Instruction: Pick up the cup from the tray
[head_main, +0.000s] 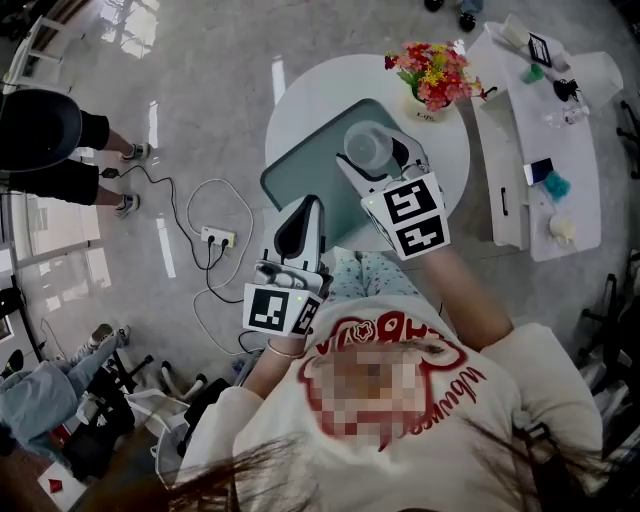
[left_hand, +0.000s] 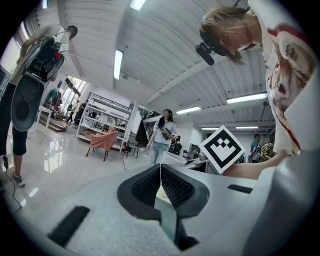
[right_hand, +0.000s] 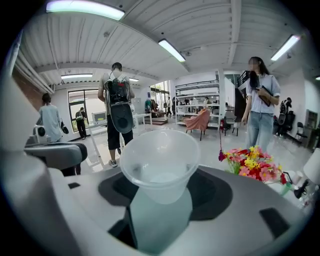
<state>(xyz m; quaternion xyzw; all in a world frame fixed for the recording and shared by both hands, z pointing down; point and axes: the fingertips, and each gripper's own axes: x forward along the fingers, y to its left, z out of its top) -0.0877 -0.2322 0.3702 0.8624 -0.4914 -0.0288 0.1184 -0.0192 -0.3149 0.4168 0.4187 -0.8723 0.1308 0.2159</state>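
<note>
Right gripper (right_hand: 160, 202) pinches the cup (right_hand: 160, 157) at frame centre; left gripper (left_hand: 160, 187) sits pressed together. We judge it light and crushable: grip gently below the rim.

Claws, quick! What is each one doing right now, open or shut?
Left claw: shut, nothing in it.
Right claw: shut on the clear cup.

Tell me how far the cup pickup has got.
Done: the right gripper is shut on the clear cup.
In hand: the cup is held upright over the tray. Whether its base has cleared the tray cannot be told.
Left: lift it well away from the tray.
The left gripper is shut and empty.
</note>
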